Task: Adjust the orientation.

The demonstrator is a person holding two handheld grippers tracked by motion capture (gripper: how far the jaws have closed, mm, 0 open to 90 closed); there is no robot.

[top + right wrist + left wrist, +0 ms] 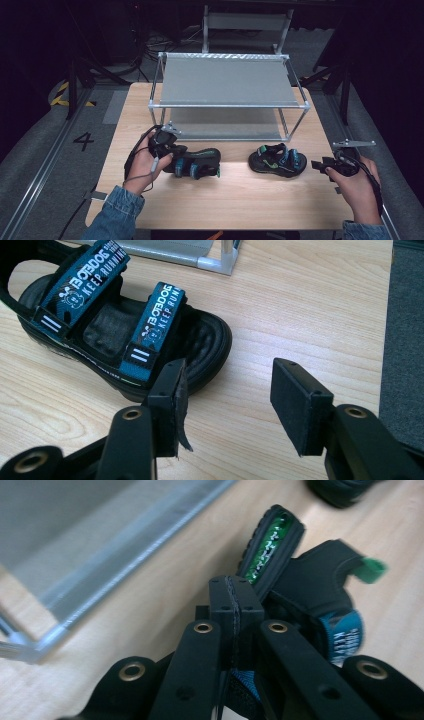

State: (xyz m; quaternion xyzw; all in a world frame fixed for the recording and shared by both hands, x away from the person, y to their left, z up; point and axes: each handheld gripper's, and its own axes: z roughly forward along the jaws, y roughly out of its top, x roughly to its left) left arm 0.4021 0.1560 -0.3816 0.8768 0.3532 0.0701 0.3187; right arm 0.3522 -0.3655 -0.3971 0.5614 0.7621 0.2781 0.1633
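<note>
Left gripper (167, 145): jaws clamped tight on a strap of the black sandal with teal straps (197, 162), seemingly to lift it | right gripper (227, 390): jaws apart, empty, beside its twin sandal (125, 335) | both lie on the pale wooden table (240, 200), before the grey metal-framed two-tier shoe rack (227, 80).

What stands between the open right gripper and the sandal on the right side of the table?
Nothing visible does. The right gripper has its jaws open just beside the toe end of the right sandal, with only bare table between them. The shelf rack stands farther back, out of this path.
</note>
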